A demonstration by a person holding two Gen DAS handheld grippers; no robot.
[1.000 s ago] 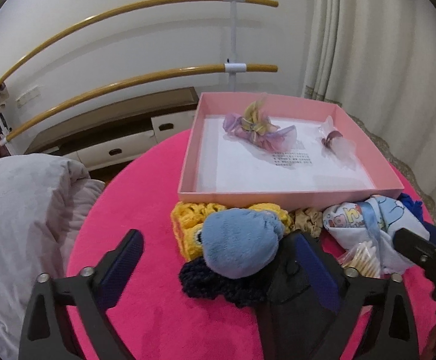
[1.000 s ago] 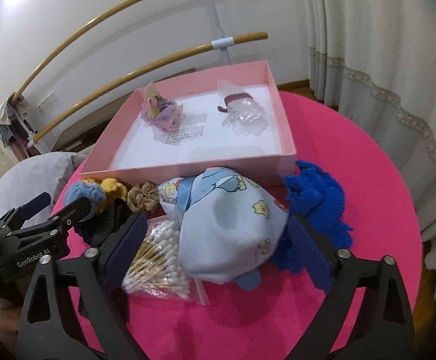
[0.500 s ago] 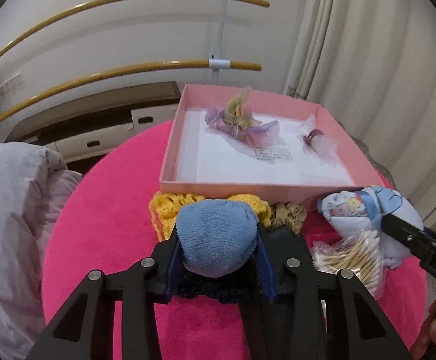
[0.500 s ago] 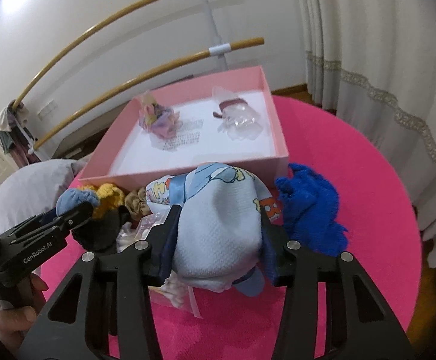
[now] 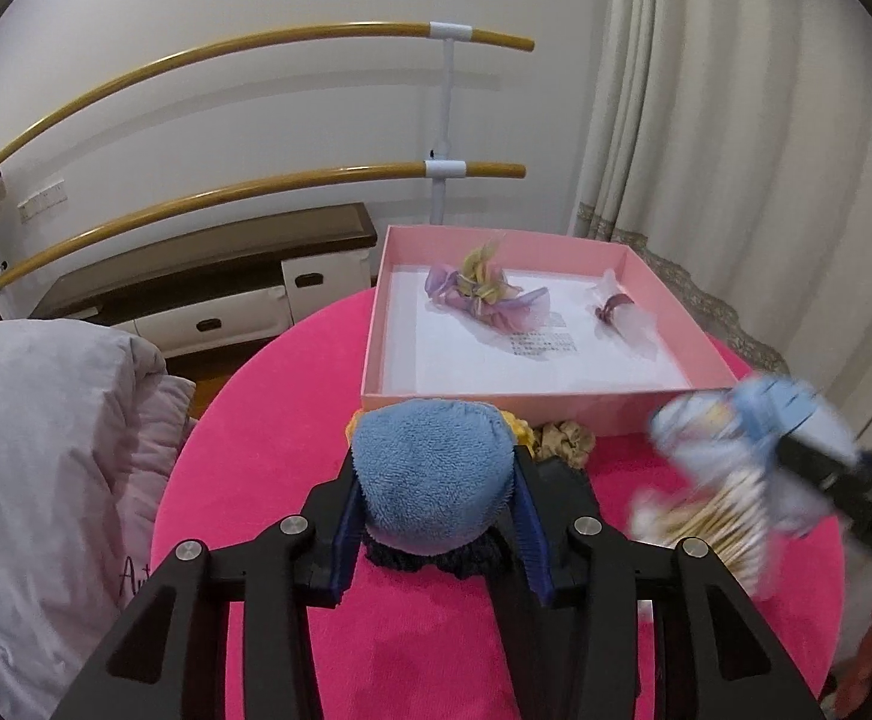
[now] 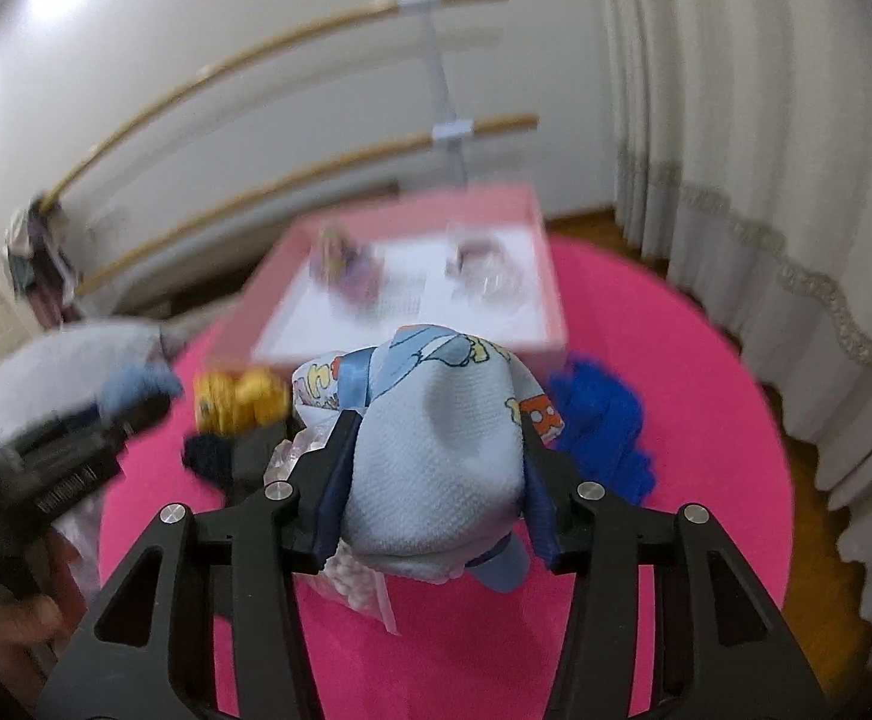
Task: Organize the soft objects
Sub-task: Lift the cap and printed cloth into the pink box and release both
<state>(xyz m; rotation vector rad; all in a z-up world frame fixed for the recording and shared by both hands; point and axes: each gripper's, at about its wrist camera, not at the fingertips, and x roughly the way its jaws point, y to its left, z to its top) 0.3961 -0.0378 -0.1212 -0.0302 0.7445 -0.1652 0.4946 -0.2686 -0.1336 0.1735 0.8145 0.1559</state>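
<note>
Low in the centre of the left wrist view: left gripper (image 5: 436, 468) part-way closed, jaws just drawn in, pads pressing both sides of a blue terry ball (image 5: 430, 498). Directly beneath the ball, a navy knitted piece (image 5: 430, 558); behind it, a sliver of yellow crochet (image 5: 518, 427) and a tan scrunchie (image 5: 562, 441), both lying just before the near wall of the pink box (image 5: 496, 414).

Low in the centre of the right wrist view: right gripper (image 6: 436, 438) likewise narrowed after closing, clamped on a pale blue printed baby cloth (image 6: 436, 480). Under that cloth, a clear bag of cotton swabs (image 6: 352, 588), blurred. To the right of it, a royal-blue knit (image 6: 604, 426) on the pink round table (image 6: 706, 450).

Further up, inside the box: a purple-and-yellow hair bow (image 5: 484, 294) at left, a clear tulle tie (image 5: 622, 315) at right, well apart.
</note>
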